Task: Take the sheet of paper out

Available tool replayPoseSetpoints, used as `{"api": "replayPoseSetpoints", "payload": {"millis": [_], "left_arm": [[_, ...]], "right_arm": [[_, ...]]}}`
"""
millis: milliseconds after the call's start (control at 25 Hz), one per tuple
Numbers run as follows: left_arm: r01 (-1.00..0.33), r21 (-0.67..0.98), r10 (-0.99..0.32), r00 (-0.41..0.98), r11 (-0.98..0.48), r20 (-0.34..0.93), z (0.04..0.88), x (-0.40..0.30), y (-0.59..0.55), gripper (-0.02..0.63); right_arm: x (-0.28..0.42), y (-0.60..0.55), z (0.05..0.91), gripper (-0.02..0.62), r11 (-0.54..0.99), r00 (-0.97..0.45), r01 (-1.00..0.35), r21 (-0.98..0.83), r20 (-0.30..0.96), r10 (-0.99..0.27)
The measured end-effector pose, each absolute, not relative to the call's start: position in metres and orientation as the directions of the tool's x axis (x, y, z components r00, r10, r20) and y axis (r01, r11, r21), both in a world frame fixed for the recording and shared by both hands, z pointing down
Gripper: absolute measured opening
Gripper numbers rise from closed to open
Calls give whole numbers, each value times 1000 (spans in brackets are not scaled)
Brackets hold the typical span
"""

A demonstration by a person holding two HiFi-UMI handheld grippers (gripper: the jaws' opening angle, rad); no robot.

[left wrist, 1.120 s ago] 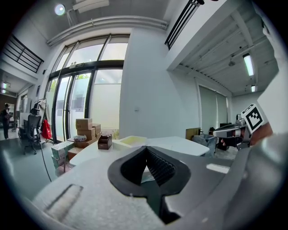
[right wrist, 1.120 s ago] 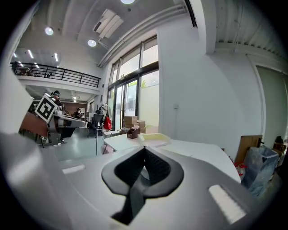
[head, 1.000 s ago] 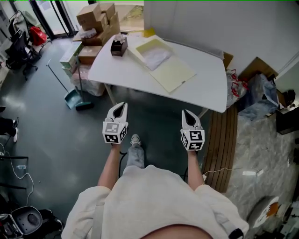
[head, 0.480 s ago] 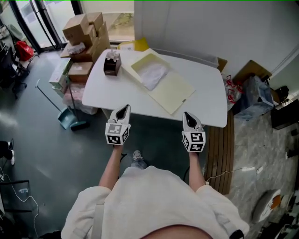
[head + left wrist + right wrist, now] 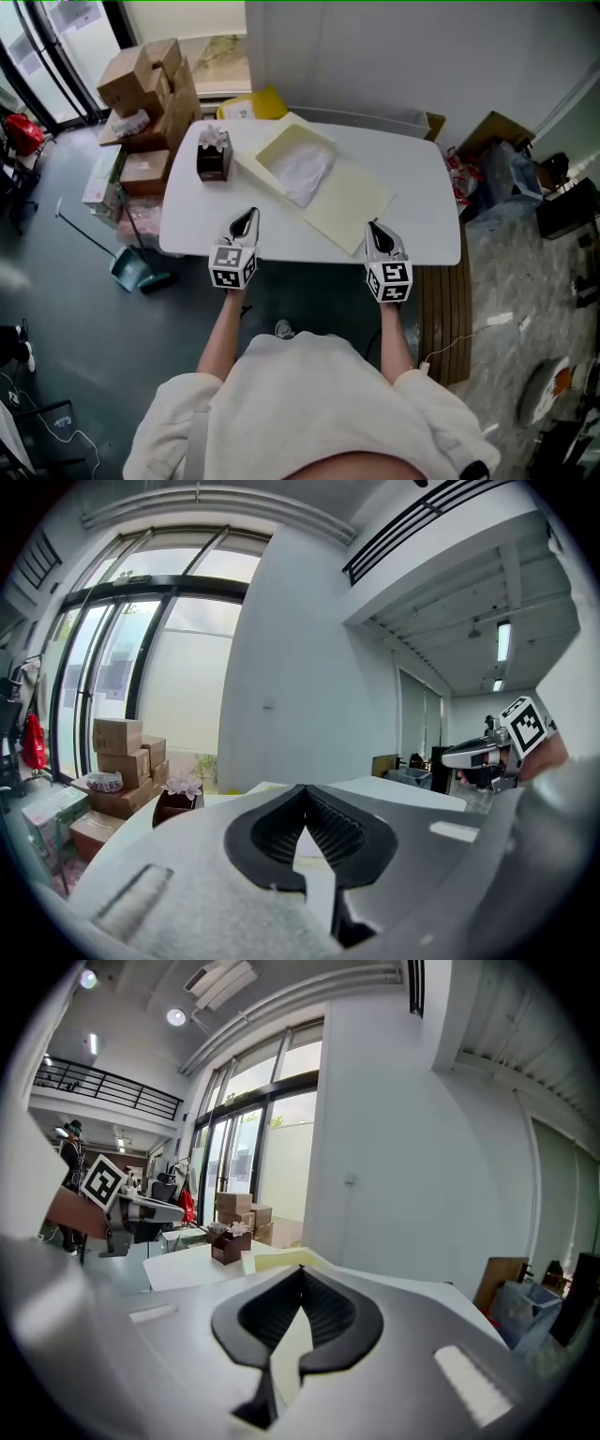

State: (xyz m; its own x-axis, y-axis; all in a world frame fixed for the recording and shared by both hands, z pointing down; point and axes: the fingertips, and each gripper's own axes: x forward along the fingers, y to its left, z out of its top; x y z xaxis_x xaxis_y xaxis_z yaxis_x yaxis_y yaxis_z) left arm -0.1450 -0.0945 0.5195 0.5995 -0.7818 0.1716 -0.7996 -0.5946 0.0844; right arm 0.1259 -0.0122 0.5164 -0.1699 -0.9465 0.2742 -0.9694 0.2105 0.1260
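Item, nearest: a person in a pale shirt (image 5: pixel 300 403), both forearms stretched forward, one pair of tongs in each hand. Left tongs (image 5: pixel 246 218): clenched, pads meeting at the tips, nothing between them; held at the tabletop's near edge, toward its left corner, pointing across the tabletop. Right tongs (image 5: pixel 373 228): clenched likewise and empty; held at the near edge toward the right corner, tips just beside the near corner of the folder's flap. Whether either pair touches the surface cannot be told. Item: tabletop (image 5: pixel 417 183), white, rounded corners, far edge close to a white wall. Item: open folder case, pale yellow, lying at an angle across the middle of the tabletop, in two parts: a flat flap (image 5: pixel 354 199) reaching toward the near edge, and a shallow tray half (image 5: pixel 270 150) toward the far edge. Item: sheet of paper (image 5: pixel 305 169), white and crumpled, lying in the tray half, its near end reaching to where tray and flap join; well apart from both tongs. Item: tissue box (image 5: pixel 214 161), dark brown, a white tissue standing out of its top, upright near the tabletop's left edge, beside the tray half but apart from it. Item, on the floor: wooden bench (image 5: pixel 441 309) under the right edge; dustpan (image 5: pixel 131 272) below the left edge; stacked cardboard boxes (image 5: pixel 141 80) beyond the far left corner.
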Motion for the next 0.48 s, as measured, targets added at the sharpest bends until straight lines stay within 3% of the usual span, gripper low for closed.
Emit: {"api": "replayPoseSetpoints", "payload": {"millis": [480], "left_arm": [[-791,96,-766,610,-604,203,539,-143,-145,3]], "right_arm": [[125,-65,533,2,222,-176,-967,123,302,-937]]}}
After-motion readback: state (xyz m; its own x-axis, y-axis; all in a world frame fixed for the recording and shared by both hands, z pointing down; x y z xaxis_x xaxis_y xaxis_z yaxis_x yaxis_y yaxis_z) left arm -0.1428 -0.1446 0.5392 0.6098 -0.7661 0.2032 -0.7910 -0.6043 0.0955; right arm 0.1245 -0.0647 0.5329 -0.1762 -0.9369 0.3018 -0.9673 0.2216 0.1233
